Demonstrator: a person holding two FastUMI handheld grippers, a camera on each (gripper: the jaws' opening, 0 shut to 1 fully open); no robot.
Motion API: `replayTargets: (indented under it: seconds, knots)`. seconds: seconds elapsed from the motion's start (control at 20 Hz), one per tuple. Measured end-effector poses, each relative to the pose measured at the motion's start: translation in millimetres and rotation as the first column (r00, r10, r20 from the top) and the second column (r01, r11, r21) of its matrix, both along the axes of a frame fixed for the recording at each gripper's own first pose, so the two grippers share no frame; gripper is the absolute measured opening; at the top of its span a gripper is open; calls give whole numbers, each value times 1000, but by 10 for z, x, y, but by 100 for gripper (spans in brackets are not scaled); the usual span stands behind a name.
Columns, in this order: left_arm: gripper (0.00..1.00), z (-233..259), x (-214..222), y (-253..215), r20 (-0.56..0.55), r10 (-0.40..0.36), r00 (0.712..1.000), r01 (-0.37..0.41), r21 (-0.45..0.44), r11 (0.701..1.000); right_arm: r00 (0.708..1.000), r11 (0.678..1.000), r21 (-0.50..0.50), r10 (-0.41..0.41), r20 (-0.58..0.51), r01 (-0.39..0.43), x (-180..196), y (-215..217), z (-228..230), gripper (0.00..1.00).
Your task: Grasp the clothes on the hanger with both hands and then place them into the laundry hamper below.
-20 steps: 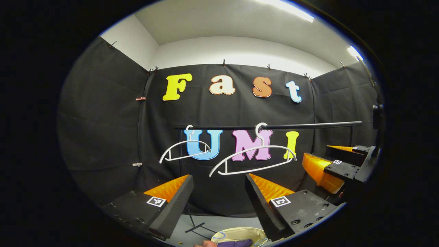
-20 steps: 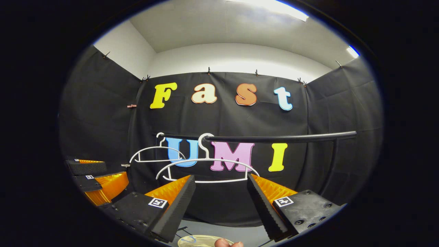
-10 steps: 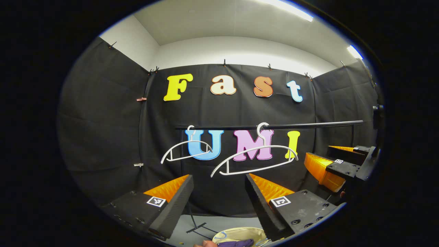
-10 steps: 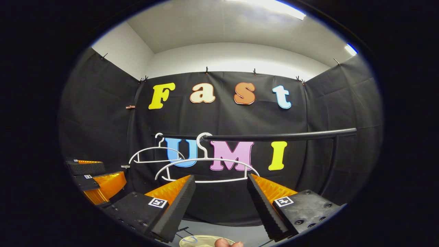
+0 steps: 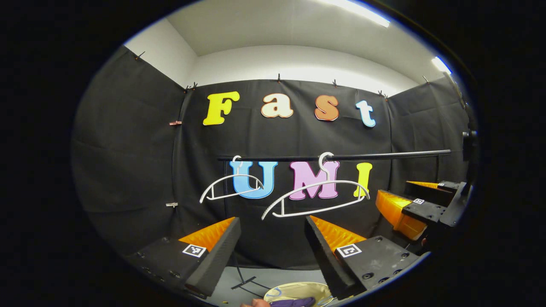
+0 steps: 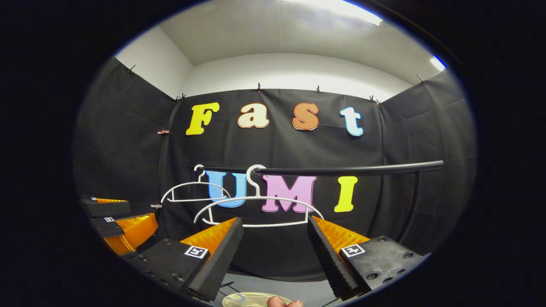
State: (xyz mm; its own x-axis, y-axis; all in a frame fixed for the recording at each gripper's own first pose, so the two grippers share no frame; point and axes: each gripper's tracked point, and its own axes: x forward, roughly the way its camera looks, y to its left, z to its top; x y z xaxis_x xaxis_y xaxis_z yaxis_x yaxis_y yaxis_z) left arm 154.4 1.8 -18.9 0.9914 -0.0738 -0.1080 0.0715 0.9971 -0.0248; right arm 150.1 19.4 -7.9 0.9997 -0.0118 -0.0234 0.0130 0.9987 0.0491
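Purple cloth (image 5: 294, 302) lies low and near in the hamper (image 5: 298, 291), soft and light by the look, best pinched at a fold. Both the left gripper (image 5: 272, 249) and right gripper (image 6: 275, 251) gape empty; farther off, two bare hangers (image 5: 315, 198) hang on the rail (image 5: 384, 155).

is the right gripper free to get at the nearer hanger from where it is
Probably yes. The right gripper is open and holds nothing, and the nearer hanger hangs bare on the rail straight ahead of its fingers, with nothing between them. It looks some way off yet.
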Motion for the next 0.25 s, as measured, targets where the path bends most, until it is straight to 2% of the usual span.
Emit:
replayTargets:
  seconds: [0.05,0.25]
  knots:
    - [95,-5,-1,3,-1,-2,1000,2,0,1000,1000,1000,0,-2,-1,2,-10,-7,-8,97]
    - [92,0,-14,26,0,-4,1000,4,-1,1000,1000,1000,6,-11,-5,11,-37,-13,-17,97]
